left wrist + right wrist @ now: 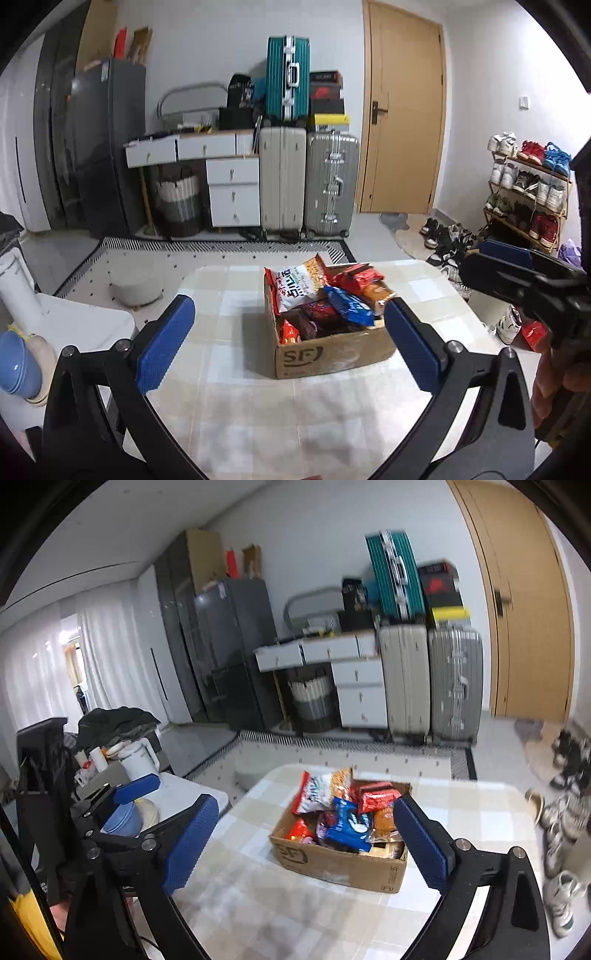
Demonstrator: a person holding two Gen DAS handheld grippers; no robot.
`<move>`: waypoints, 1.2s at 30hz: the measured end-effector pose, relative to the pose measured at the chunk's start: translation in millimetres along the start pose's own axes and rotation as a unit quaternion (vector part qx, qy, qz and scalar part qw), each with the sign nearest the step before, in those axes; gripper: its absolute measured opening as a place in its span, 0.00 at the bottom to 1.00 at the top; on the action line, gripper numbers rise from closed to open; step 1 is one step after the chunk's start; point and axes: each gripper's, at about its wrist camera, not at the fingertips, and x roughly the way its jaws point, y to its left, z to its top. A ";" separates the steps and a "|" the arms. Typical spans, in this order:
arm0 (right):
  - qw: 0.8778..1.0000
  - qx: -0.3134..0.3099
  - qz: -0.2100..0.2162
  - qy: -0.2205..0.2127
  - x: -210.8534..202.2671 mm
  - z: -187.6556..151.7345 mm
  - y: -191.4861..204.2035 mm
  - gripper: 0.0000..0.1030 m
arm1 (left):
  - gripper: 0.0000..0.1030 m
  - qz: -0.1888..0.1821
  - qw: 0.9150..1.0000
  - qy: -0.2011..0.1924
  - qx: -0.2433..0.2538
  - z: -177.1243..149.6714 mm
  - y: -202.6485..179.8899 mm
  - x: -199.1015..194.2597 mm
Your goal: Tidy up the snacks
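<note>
A brown cardboard box [332,354] marked SF stands on the checked table [258,406]. It holds several snack packs: a white and red bag [295,288], a blue pack [349,304] and red packs [360,277]. My left gripper [288,339] is open and empty, held above the table in front of the box. My right gripper [306,845] is open and empty too, in front of the box [340,864] in the right wrist view. The blue pack [349,823] lies on top there. The right gripper also shows at the right edge of the left wrist view [517,266].
A side table at the left holds blue bowls [18,373] and a white kettle [138,758]. Suitcases [306,184], white drawers [232,195], a dark fridge [99,147] and a door [402,110] line the far wall. A shoe rack [528,192] and loose shoes stand at the right.
</note>
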 end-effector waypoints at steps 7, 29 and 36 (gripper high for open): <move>0.996 -0.031 -0.016 -0.077 -77.0 -40.4 38.0 0.99 | 0.99 0.014 1.000 -0.028 -0.005 -26.6 -9.1 -66.9; 0.986 -0.037 -0.093 -0.134 -108.2 -133.2 29.7 0.99 | 0.99 0.067 0.996 -0.053 -0.021 -98.3 8.6 -89.8; 0.983 -0.026 -0.116 -0.139 -107.1 -150.4 6.7 0.99 | 0.99 0.077 0.995 -0.062 -0.010 -108.7 14.9 -73.5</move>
